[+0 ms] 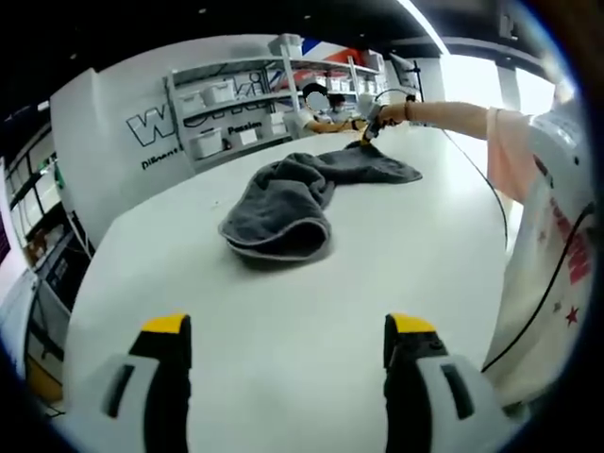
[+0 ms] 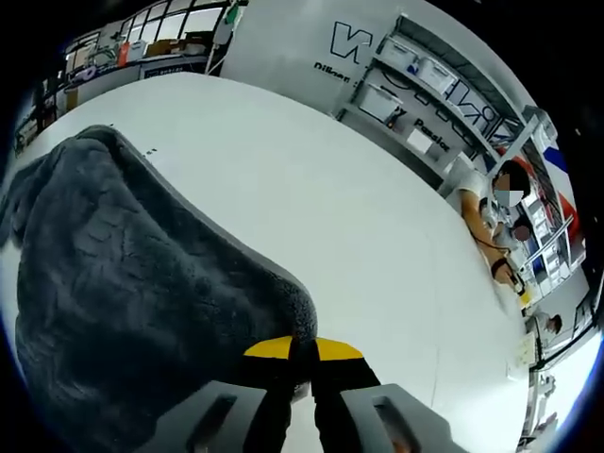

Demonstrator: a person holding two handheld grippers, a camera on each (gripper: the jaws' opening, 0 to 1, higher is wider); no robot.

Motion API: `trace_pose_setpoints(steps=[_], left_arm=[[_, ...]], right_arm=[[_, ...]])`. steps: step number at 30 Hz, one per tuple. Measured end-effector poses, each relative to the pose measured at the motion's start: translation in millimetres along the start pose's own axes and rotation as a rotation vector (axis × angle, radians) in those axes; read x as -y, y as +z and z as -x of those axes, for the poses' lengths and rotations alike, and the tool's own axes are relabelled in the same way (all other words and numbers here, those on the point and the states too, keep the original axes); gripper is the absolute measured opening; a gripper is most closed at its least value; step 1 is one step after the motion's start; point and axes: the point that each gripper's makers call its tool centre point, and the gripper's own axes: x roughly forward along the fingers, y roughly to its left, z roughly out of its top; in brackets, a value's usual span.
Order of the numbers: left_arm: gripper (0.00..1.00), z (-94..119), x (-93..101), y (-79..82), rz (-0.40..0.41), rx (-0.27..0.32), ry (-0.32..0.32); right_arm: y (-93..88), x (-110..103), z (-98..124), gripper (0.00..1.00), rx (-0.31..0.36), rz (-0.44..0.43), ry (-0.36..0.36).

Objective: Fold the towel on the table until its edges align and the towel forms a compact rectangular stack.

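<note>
Now right gripper (image 2: 302, 351) pinches far corner of grey towel (image 1: 283, 203) on white table (image 1: 283, 330); left gripper (image 1: 288, 344) open, near, holding nothing.

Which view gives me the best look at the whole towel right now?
The left gripper view: the towel lies whole on the white table, rumpled, its far corner pinched by the right gripper. The right gripper view shows part of it up close, a corner between the shut jaws.

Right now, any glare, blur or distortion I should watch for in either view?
Left gripper view: window glare at upper right washes out the table edge there; fisheye bends that edge; towel sharp, soft shadow beneath. Right gripper view: even light, towel texture crisp, shelves curved.
</note>
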Motion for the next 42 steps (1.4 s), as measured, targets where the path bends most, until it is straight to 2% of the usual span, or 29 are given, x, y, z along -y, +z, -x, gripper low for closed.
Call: trace_pose_setpoints(steps=[4, 17, 21, 30, 38, 42], left_arm=[[0.88, 1, 2.9, 3.2, -0.003, 0.018, -0.013], [0.88, 0, 3.8, -1.7, -0.003, 0.002, -0.016], [0.88, 0, 2.9, -1.1, -0.002, 0.004, -0.015], [0.88, -3, 2.9, -1.5, -0.003, 0.001, -0.022], [0.88, -6, 4.5, 0.1, -0.010, 0.003, -0.030], [0.88, -9, 6.6, 2.6, -0.017, 0.007, -0.040]], right_arm=[[-5.0, -4, -4, 0.06, -0.011, 0.000, 0.003], [-21.5, -26, -3, 0.08, -0.026, 0.014, -0.001], [-22.9, -26, 2, 0.15, -0.010, -0.002, -0.027], [-23.1, -23, 23, 0.22, 0.057, -0.046, -0.080], [-17.4, -29, 56, 0.25, 0.134, -0.069, -0.071], [-17.7, -34, 74, 0.33, 0.180, -0.096, -0.058]])
